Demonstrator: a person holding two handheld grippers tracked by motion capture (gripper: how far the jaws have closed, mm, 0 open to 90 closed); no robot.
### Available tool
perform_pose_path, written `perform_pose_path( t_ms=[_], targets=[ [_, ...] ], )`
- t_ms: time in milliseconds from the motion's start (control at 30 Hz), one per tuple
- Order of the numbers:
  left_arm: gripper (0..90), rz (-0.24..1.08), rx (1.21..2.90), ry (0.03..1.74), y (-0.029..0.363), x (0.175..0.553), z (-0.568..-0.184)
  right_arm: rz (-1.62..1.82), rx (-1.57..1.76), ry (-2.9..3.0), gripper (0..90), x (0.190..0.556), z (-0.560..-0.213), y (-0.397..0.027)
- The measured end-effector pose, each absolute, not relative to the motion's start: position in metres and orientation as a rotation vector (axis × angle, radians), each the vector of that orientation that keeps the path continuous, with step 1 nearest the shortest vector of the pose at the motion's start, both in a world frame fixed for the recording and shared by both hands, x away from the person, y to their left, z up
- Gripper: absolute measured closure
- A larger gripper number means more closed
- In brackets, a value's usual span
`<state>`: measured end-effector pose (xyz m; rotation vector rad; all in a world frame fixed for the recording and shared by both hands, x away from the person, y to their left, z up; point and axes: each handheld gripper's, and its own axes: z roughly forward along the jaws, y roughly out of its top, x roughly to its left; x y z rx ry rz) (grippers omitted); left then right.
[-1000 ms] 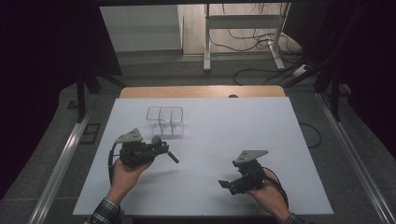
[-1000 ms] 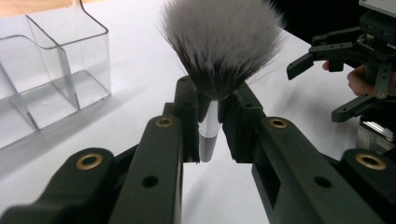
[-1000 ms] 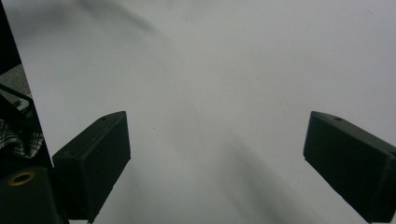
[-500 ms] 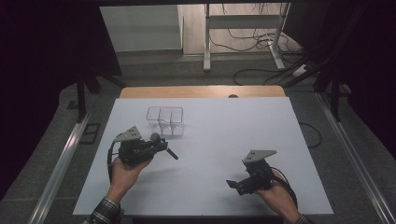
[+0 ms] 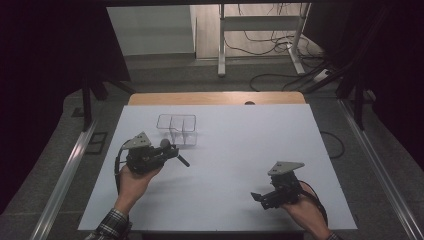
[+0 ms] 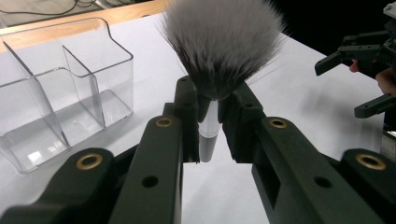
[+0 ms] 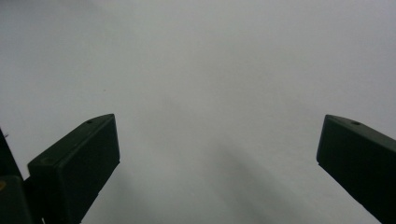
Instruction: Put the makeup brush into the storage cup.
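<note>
Brush (image 6: 219, 51), fluffy grey-white bristles, white handle, clamped in left claw (image 6: 210, 119)

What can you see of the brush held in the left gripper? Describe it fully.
The brush has a full, fluffy head of bristles, dark grey at the base and whitish at the tips, on a short pale handle. The left gripper has its jaws shut on the handle just below the bristles. It is held above the white table, beside a clear plastic organiser.
</note>
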<state>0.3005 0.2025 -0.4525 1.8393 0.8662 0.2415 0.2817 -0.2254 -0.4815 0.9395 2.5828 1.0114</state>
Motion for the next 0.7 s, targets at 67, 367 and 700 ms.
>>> perform_pose_path(
  t_ms=[67, 367, 700],
  targets=[
    [76.6, 0.246, 1.839, 0.865, 0.202, 0.301, -0.451, 1.006, 0.943, 2.574, 0.0, 0.281, -0.481, -0.227],
    [76.6, 0.267, 1.848, 0.857, 0.201, 0.307, -0.447, 0.990, 0.946, 2.557, 0.0, 0.279, -0.480, -0.234],
    [76.6, 0.284, 1.859, 0.850, 0.200, 0.314, -0.442, 0.995, 0.969, 2.541, 0.0, 0.276, -0.481, -0.240]
  ],
)
